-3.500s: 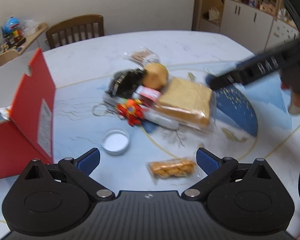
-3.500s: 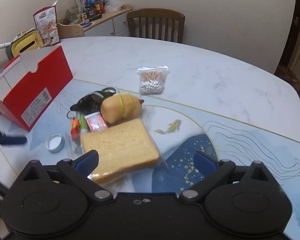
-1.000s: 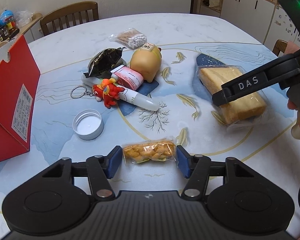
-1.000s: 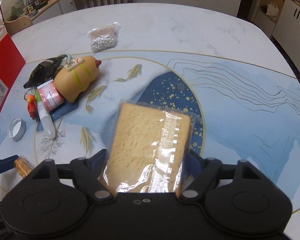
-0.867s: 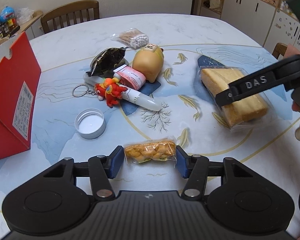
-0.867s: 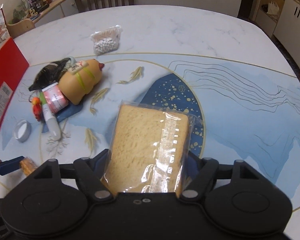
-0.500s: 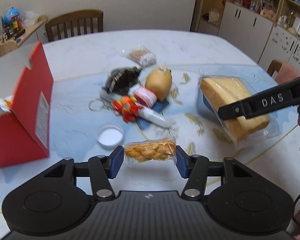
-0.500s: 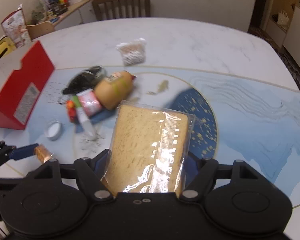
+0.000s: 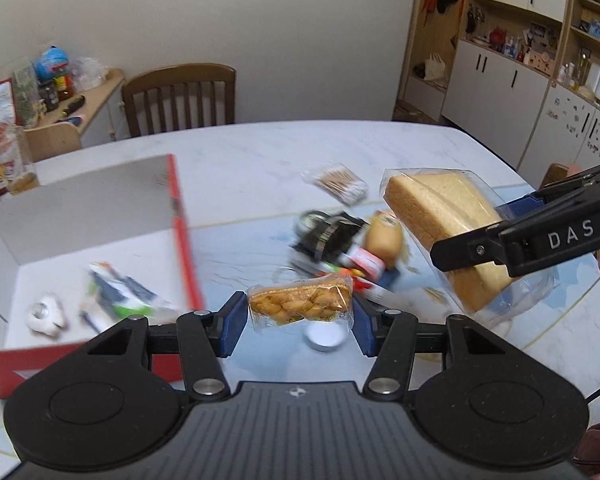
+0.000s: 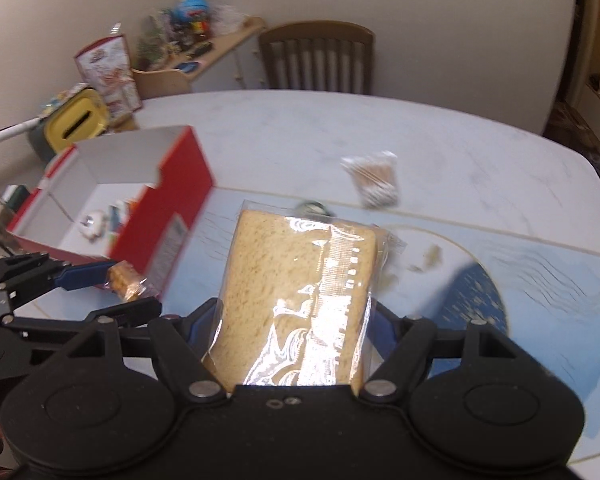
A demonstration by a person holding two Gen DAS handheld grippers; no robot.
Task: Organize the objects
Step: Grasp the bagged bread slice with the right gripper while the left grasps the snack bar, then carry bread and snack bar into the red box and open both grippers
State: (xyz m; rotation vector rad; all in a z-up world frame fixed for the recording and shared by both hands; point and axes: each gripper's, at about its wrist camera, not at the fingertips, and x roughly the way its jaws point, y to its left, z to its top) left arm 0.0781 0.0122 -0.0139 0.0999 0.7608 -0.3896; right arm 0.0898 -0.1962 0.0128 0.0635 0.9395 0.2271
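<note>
My left gripper (image 9: 298, 324) is shut on a small clear snack packet (image 9: 300, 304) of orange-brown pieces and holds it above the table, right of the open red box (image 9: 180, 216). My right gripper (image 10: 296, 328) is shut on a bagged slice of bread (image 10: 300, 280), lifted off the table; the bread also shows in the left wrist view (image 9: 440, 220). The left gripper with the snack packet (image 10: 126, 278) shows at the left of the right wrist view, next to the red box (image 10: 180, 184). The box holds a few small items (image 9: 116, 292).
A pile stays on the table (image 9: 260, 152): a yellow plush toy (image 9: 382, 236), a dark packet (image 9: 328, 232), a pink-labelled tube, a white lid (image 9: 326, 336) and a bag of cotton swabs (image 9: 340, 188). A wooden chair (image 9: 180, 100) stands behind the table. A cluttered sideboard is at the far left.
Both grippers have risen and swung left toward the red box, carrying the snack packet and the bread. The box's inside has come into view.
</note>
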